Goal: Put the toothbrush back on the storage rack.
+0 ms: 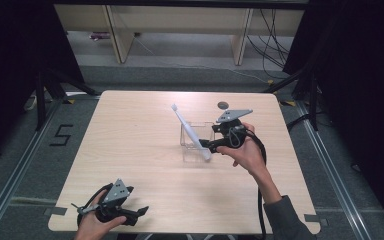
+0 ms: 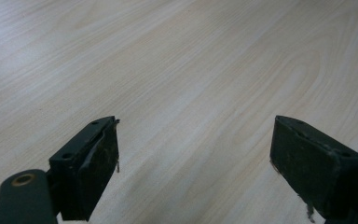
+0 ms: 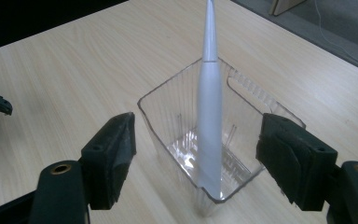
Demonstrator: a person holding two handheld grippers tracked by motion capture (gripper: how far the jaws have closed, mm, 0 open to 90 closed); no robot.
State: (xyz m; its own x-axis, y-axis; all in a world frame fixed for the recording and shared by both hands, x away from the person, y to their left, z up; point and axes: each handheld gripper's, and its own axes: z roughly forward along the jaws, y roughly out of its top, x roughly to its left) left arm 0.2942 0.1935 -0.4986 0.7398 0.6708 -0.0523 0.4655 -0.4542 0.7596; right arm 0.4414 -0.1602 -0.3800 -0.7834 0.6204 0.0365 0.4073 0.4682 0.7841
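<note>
A white electric toothbrush (image 1: pixel 190 131) stands tilted in a clear ribbed plastic container (image 1: pixel 201 131) right of the table's middle, head up and to the far left. In the right gripper view the toothbrush (image 3: pixel 209 116) leans on the container's (image 3: pixel 168 116) near rim. My right gripper (image 1: pixel 207 146) sits level at that rim. Its jaws stand open on either side of the handle without touching it (image 3: pixel 196 126). My left gripper (image 1: pixel 140 212) rests at the front left edge, open over bare wood (image 2: pixel 193 140).
The light wooden table (image 1: pixel 140 130) has a small dark round disc (image 1: pixel 223 105) near its far edge, behind the container. Black cables trail from both grippers. Beyond the table are grey floor, wooden furniture legs and loose wires.
</note>
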